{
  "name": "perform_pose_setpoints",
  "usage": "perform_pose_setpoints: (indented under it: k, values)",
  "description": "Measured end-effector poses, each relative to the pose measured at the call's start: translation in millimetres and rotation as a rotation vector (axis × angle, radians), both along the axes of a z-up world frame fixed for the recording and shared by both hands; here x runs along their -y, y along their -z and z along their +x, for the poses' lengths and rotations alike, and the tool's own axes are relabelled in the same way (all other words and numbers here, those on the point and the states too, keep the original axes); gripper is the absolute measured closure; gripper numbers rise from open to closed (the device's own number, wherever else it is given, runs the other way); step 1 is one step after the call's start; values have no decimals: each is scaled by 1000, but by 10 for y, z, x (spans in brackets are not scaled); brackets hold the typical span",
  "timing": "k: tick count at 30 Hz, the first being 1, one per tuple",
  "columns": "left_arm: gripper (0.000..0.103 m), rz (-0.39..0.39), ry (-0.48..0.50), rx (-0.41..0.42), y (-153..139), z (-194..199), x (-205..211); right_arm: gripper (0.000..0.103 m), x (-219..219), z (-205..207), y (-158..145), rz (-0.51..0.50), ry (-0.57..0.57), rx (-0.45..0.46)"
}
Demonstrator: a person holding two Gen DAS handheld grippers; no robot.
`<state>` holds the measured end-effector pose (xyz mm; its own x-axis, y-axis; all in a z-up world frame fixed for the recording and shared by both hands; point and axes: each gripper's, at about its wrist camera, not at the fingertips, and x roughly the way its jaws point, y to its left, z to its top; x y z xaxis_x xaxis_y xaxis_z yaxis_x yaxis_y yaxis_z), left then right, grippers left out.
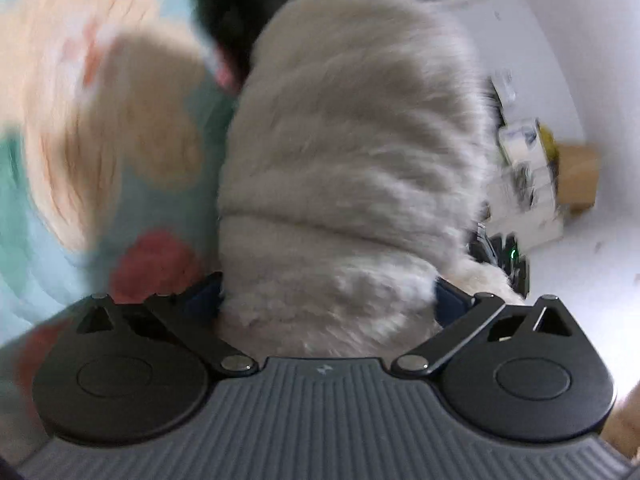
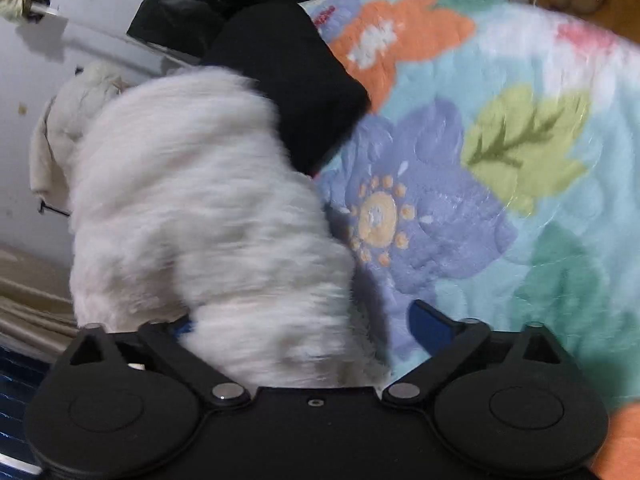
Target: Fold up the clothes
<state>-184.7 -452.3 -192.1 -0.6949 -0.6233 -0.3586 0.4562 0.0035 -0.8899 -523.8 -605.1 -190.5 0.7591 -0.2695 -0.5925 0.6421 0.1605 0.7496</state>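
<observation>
Both hand-held grippers, left (image 1: 328, 304) and right (image 2: 304, 328), stand wide with the fluffy white garment (image 1: 352, 152) bunched between their fingers, stretching toward twelve o'clock over the floral blanket (image 2: 500, 160).

one fluffy white garment (image 2: 192, 216), one black garment (image 2: 288, 80) — one floral blanket (image 2: 500, 184)

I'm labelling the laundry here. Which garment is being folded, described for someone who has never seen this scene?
Find the bright floral blanket. At its edge, beside a black garment, sits the fluffy white fleece. It is the only pale, shaggy piece, and it fills the gap between both tongs.
</observation>
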Motion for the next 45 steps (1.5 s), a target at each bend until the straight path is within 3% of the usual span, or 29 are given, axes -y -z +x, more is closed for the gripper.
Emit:
perform_pose_setpoints:
  k: [4, 6, 8, 13, 17, 19, 20, 22, 25, 26, 30, 31, 35, 39, 44, 45]
  values:
    - [6, 9, -29, 28, -40, -56, 19, 1, 83, 157, 4, -23, -38, -22]
    - [22, 26, -44, 15, -81, -34, 19, 1, 76, 185, -27, 5, -40, 17]
    - [31, 20, -63, -14, -178, 1, -57, 11, 37, 206, -63, 49, -35, 87]
    - [32, -25, -104, -66, -593, 148, -352, 11, -311, 502, -379, 58, -77, 178]
    - [32, -113, -196, -25, -1189, 581, -829, 11, -499, 1019, -541, 114, -183, 390]
    - [31, -124, -240, 38, -1409, 883, -1020, 11, -527, 1363, -596, 109, -256, 455]
    - [29, -125, -262, 72, -1512, 1029, -1112, 12, -516, 1536, -593, 93, -287, 443]
    - [28, -33, -309, 180, -1453, 1196, -1148, 12, -441, 1870, -502, 32, -326, 304]
    - [28, 140, -357, 355, -1125, 1307, -1057, 11, -340, 2171, -452, -124, -327, -90]
    - [24, 192, -360, 413, -990, 1302, -1006, 11, -329, 2202, -510, -185, -322, -176]
    - [19, 108, -381, 375, -985, 1214, -933, 12, -479, 2025, -1067, -467, -310, -249]
    - [19, 109, -374, 409, -974, 1144, -888, 12, -531, 2006, -1227, -551, -335, -266]
    - [18, 106, -337, 466, -943, 1088, -946, 19, -542, 2176, -1749, -743, -565, -166]
    - [19, 106, -302, 522, -1083, 1064, -1119, 19, -518, 2680, -1872, -858, -805, -111]
    - [20, 99, -292, 638, -1237, 915, -1274, 19, -596, 3310, -1673, -934, -1014, -190]
    - [25, 102, -298, 655, -1230, 899, -1284, 33, -591, 3365, -1626, -935, -1028, -196]
